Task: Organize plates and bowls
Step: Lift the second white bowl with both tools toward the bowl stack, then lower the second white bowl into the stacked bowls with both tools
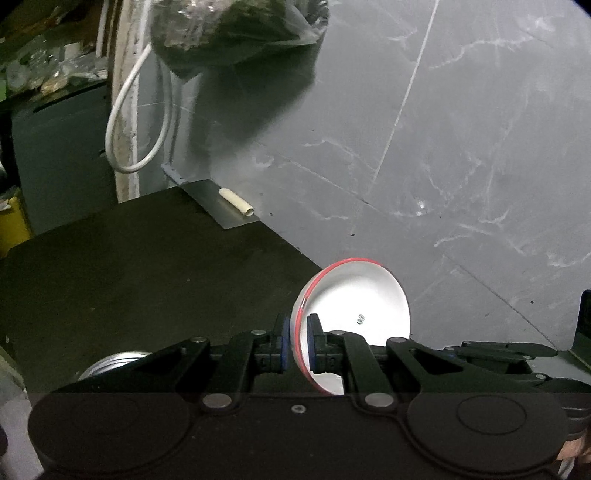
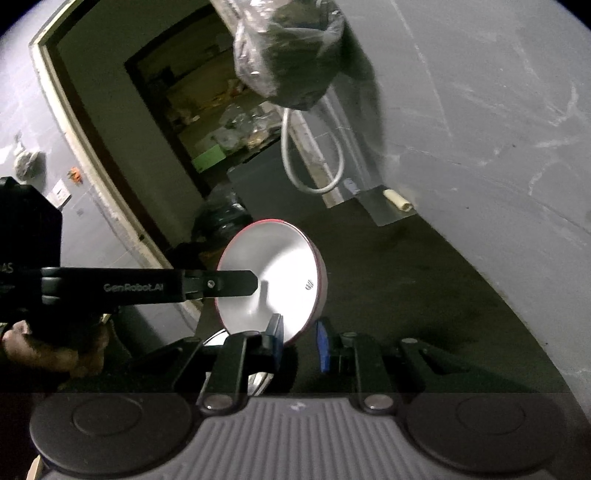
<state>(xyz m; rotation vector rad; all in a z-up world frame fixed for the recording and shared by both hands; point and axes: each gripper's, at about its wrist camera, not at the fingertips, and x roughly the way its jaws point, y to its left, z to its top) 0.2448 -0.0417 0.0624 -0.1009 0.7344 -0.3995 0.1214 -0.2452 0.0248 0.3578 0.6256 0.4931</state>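
Left wrist view: left claw pinches the red-rimmed bowl by its rim, held above the desk; right claw nearly closed, empty. Next, I'd say: set it on a stack.

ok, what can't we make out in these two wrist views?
- Left wrist: shiny metal dish, mostly behind the linkage of the left gripper; kind unclear.
- Left wrist: mark inside the red-rimmed bowl, too small to read.
- Right wrist: whether the bowl rim touches a pad of the right gripper; overlap hides it.
- Both: contents of the hanging plastic bag, dark behind crinkled film.
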